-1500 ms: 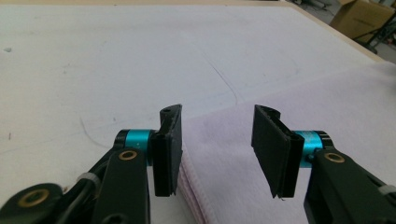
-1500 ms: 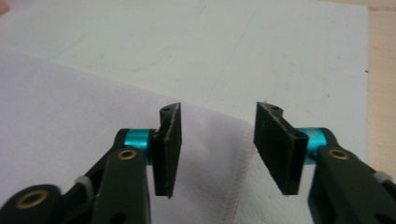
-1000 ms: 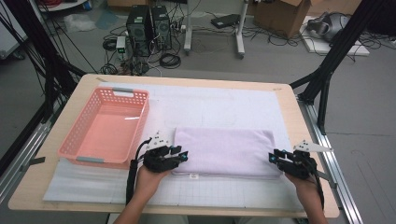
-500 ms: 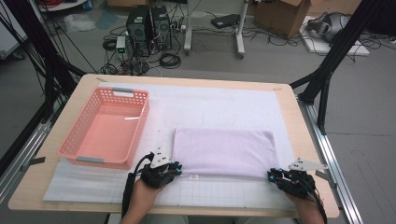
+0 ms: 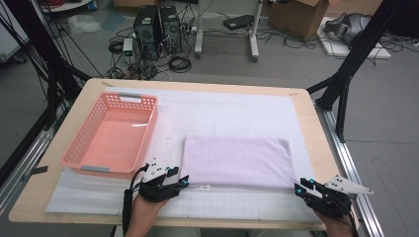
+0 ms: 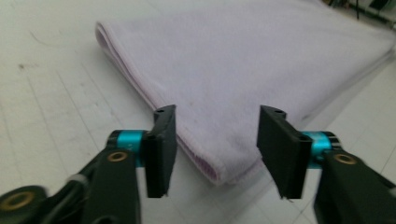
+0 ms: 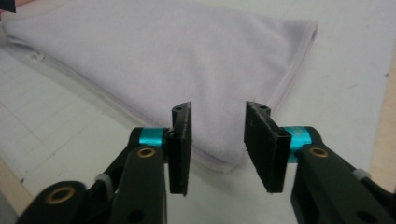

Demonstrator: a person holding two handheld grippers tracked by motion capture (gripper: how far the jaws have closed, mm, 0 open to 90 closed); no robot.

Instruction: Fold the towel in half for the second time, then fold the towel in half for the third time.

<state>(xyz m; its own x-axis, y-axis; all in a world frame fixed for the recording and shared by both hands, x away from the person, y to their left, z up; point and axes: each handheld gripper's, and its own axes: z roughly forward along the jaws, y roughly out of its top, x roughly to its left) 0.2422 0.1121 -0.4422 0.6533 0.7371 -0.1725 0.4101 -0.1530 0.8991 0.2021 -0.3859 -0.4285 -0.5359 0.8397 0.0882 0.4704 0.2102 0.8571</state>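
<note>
Seen from the high view, a folded lilac towel [image 5: 237, 162] lies flat on the white gridded mat [image 5: 232, 111] that covers the table [image 5: 306, 113], toward the near right of the mat, with a pink plastic basket [image 5: 111, 134] well to its left. The left gripper [image 5: 184, 181] sits just off the towel's near left corner, and the right gripper [image 5: 299, 188] just off its near right corner — both low over the mat, each held by a hand coming in from the near edge. In the left gripper view, the towel [image 6: 243, 70] spreads away ahead, and its near left corner points in between the two black jaws; the jaws have just been opening and now stand spread, with the pads clear of the cloth on either side. In the right gripper view, the towel [image 7: 154, 60] again fills the far ground, its near right corner reaching just into the gap between the jaws — these too have just been opening and stand apart, with neither pad pressing on the hemmed edge.
</note>
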